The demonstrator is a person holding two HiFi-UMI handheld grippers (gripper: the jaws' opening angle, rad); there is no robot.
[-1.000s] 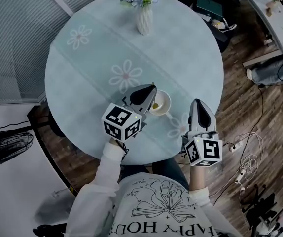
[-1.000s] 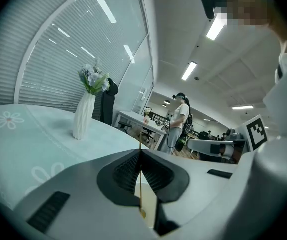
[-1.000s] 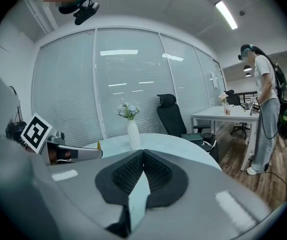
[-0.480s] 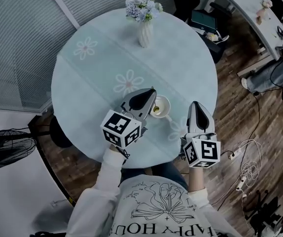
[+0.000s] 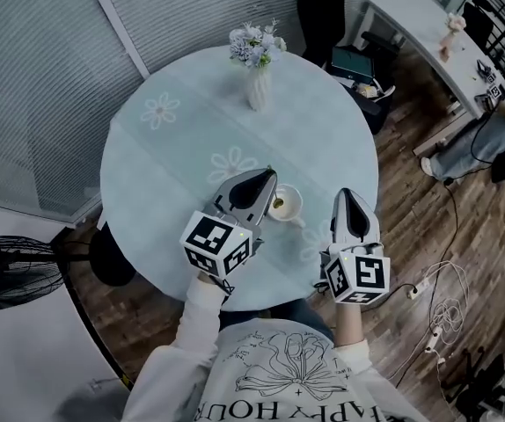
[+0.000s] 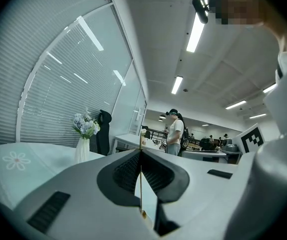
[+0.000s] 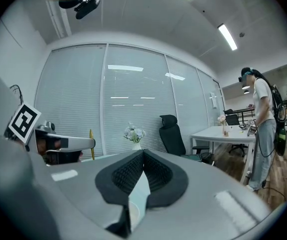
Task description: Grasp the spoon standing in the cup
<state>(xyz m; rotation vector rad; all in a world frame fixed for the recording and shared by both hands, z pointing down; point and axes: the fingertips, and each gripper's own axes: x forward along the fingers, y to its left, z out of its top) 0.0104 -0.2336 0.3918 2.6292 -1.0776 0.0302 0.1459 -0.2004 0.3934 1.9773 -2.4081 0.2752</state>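
Note:
A small white cup [image 5: 285, 203] stands on the round pale-blue table [image 5: 164, 165], near its front edge. My left gripper [image 5: 266, 176] reaches over the cup's left rim. In the left gripper view its jaws [image 6: 141, 151] are shut on the thin gold spoon [image 6: 141, 184], whose handle runs upright between the pads. From the right gripper view that handle [image 7: 91, 143] sticks up past the left gripper [image 7: 63, 144]. My right gripper [image 5: 347, 193] hovers to the right of the cup, apart from it. Its jaws [image 7: 143, 152] meet at the tips with nothing between them.
A white vase of flowers [image 5: 257, 86] stands at the table's far side. Beyond it are a black office chair [image 7: 172, 131], a white desk [image 5: 411, 25] and a standing person [image 7: 263, 129]. A floor fan [image 5: 6, 271] is at the left, cables [image 5: 442, 288] at the right.
The head camera has drawn back and shifted, so the table looks smaller. Both grippers keep their places by the cup, and the left stays shut on the spoon.

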